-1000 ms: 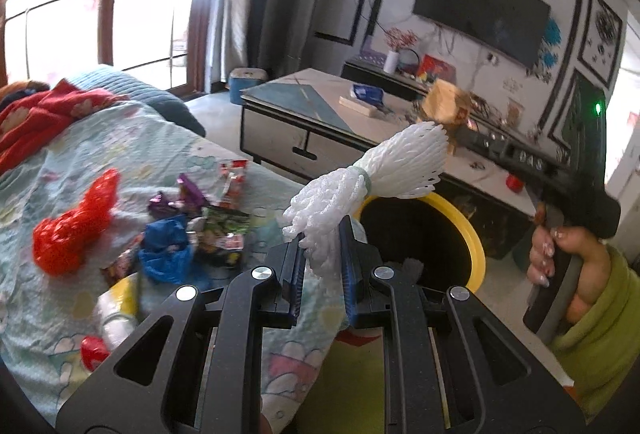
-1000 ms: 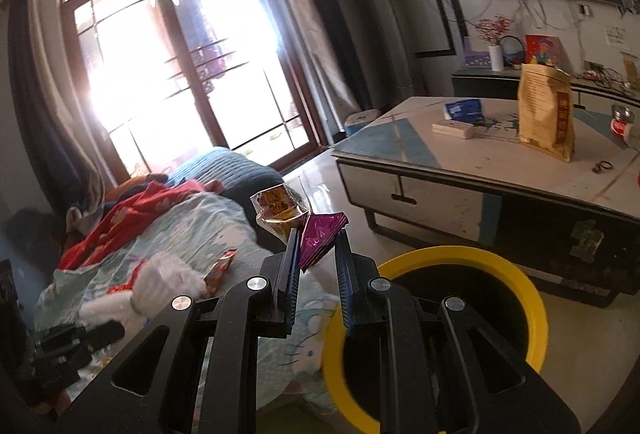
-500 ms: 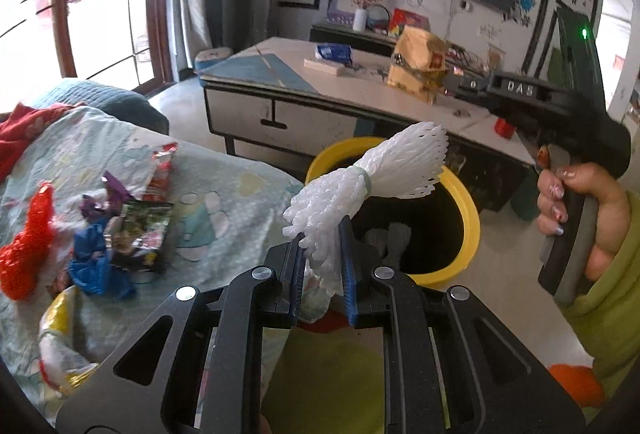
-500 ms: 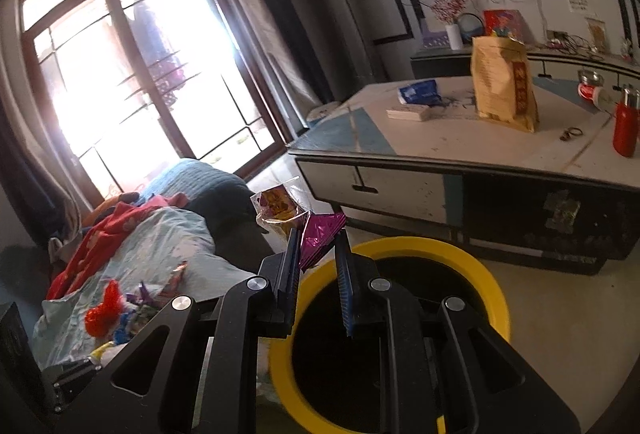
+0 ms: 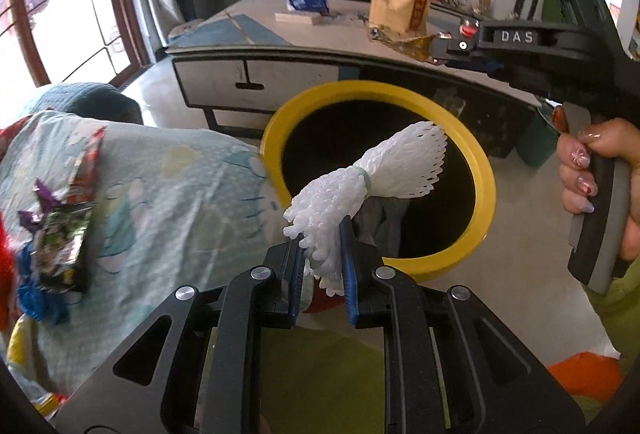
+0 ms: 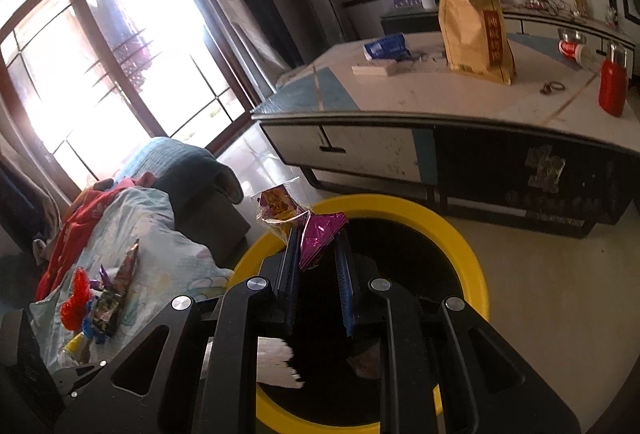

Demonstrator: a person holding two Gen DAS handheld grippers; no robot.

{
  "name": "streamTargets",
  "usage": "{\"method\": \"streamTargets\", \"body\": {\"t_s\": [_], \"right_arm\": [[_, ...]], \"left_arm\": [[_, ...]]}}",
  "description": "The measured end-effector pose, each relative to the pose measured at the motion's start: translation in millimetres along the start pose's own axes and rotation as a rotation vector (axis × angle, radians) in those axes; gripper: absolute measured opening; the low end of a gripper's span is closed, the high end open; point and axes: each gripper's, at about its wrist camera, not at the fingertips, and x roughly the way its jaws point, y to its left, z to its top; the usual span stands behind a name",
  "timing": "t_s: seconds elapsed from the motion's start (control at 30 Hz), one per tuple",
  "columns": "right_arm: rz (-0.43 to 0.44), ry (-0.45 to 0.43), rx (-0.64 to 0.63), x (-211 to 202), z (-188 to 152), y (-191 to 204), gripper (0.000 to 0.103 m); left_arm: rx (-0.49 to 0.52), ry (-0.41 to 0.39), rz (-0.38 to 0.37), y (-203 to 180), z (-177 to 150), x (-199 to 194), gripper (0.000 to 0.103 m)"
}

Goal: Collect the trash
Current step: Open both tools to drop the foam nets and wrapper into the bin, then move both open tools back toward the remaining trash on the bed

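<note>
My left gripper is shut on a white foam net sleeve, holding it over the near rim of the yellow-rimmed bin. My right gripper holds a magenta foil wrapper and a clear snack wrapper above the bin; its jaws stand slightly wider than before, the wrappers still between them. The right gripper's body shows at upper right in the left wrist view. More wrappers and a red net lie on the bed.
A light blue bedspread lies left of the bin. A low cabinet behind it carries a brown paper bag, a red bottle and small boxes. A bright window is at left.
Both grippers have moved from above the bed to over the bin, tilting downward. The right gripper's jaws have widened a little around the wrappers.
</note>
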Motion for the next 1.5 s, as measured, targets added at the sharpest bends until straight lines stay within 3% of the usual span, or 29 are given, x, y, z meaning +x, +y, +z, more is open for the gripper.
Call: {"method": "streamTargets", "body": {"t_s": [0.17, 0.23, 0.33, 0.4, 0.57, 0.67, 0.93, 1.5], "right_arm": [[-0.003, 0.040, 0.020, 8, -1, -8, 0.019], [-0.009, 0.051, 0.034, 10, -1, -10, 0.024], [-0.029, 0.053, 0.053, 11, -2, -16, 0.038], [-0.038, 0.053, 0.064, 11, -2, -20, 0.041], [-0.080, 0.029, 0.098, 6, -1, -28, 0.049], [-0.093, 0.005, 0.105, 2, 1, -28, 0.057], [-0.080, -0.038, 0.068, -13, 3, -5, 0.070], [0.006, -0.112, -0.102, -49, -4, 70, 0.075]], "left_arm": [[0.046, 0.045, -0.025, -12, 3, 17, 0.013], [0.054, 0.066, -0.037, -16, 4, 24, 0.017], [0.045, 0.081, -0.050, -20, 8, 30, 0.034], [0.037, 0.072, -0.062, -22, 10, 29, 0.042], [-0.016, 0.028, -0.078, -18, 10, 17, 0.082], [-0.052, -0.014, -0.065, -12, 9, 4, 0.092], [-0.099, -0.130, 0.005, 1, 9, -32, 0.092], [-0.258, -0.355, 0.172, 52, -11, -124, 0.092]]}}
